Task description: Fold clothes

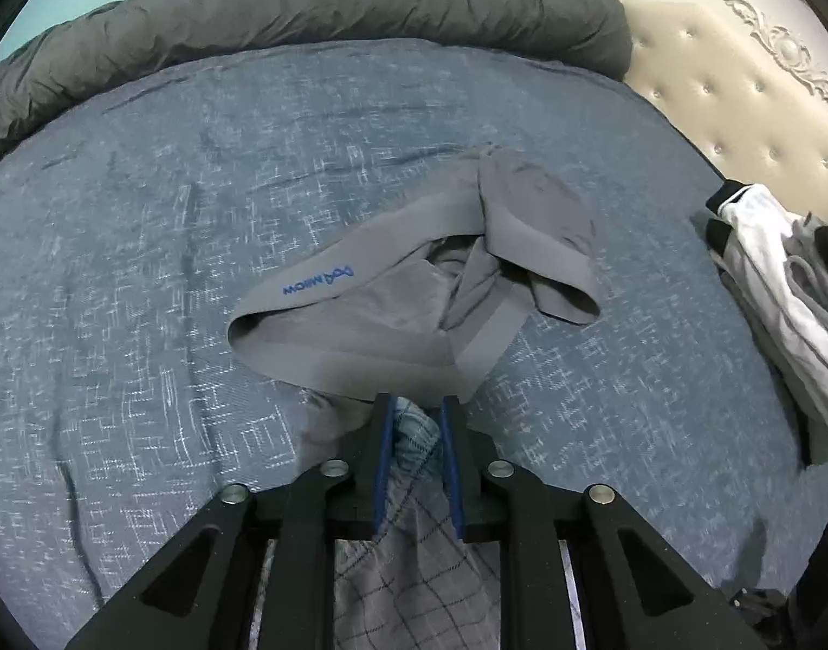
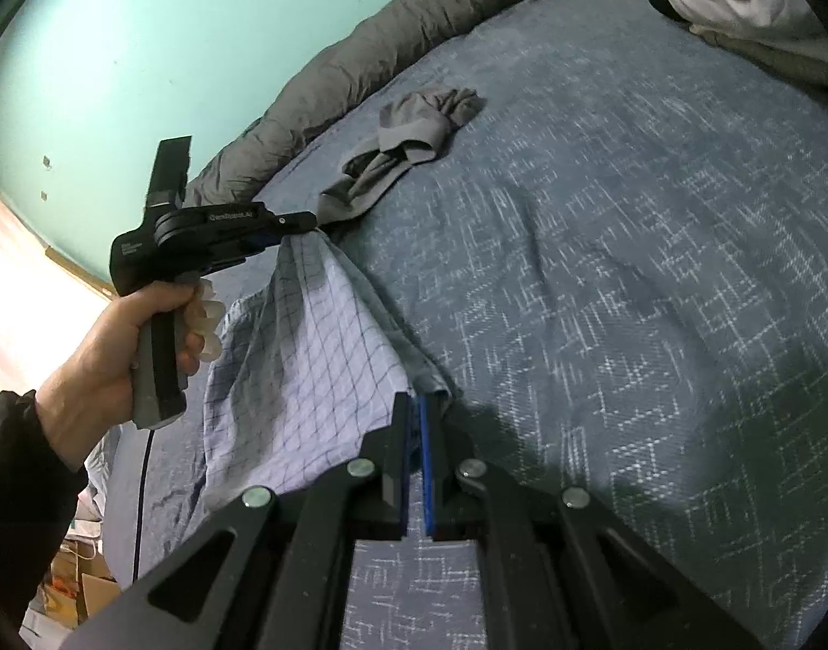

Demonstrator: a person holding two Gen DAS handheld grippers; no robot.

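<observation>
A pale blue checked garment hangs stretched between my two grippers above the blue bedspread. My left gripper is shut on one corner of the checked garment, which drops down between its fingers. The right gripper is shut on the other corner. In the right wrist view a hand holds the left gripper at the cloth's far corner. A crumpled grey pair of underwear lies on the bed just beyond the left gripper, also seen as grey underwear in the right wrist view.
A rolled dark grey duvet runs along the far side of the bed by a teal wall. A pile of white and grey clothes sits at the right, near a cream tufted headboard. Boxes stand on the floor.
</observation>
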